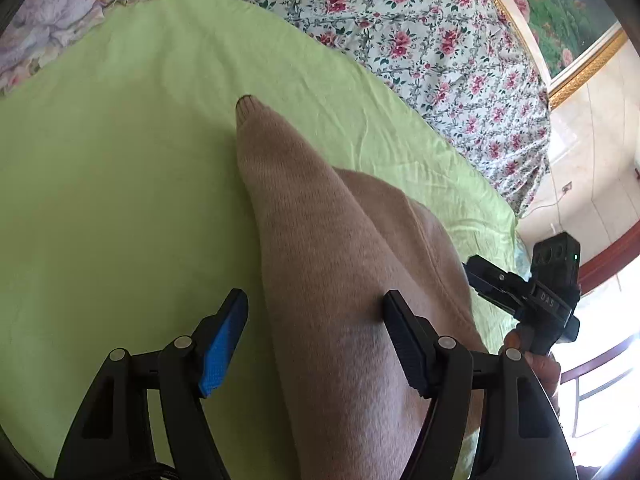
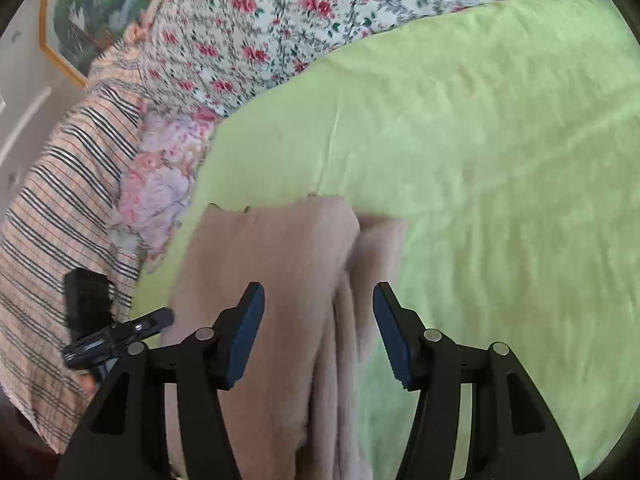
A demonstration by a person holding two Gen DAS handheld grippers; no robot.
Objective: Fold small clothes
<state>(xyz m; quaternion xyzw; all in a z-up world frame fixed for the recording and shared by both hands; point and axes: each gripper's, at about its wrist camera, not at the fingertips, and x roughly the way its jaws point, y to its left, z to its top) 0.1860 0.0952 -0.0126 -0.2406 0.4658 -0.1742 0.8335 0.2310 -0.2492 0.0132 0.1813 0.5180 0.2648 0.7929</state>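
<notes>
The bed carries a light green sheet [image 1: 120,160], and on this sheet lies the beige knit garment [image 1: 320,260], already doubled into layers, with the flowered quilt [image 1: 420,40] behind it. The garment looks soft, light and limp, so it will probably sag if it is held at one point only; a better hold seems to be at its edge or corner, through all layers. The left claw [image 1: 314,322] stands open above the garment, and the right claw [image 2: 318,330] is also open over the garment's folded edge, holding nothing.
</notes>
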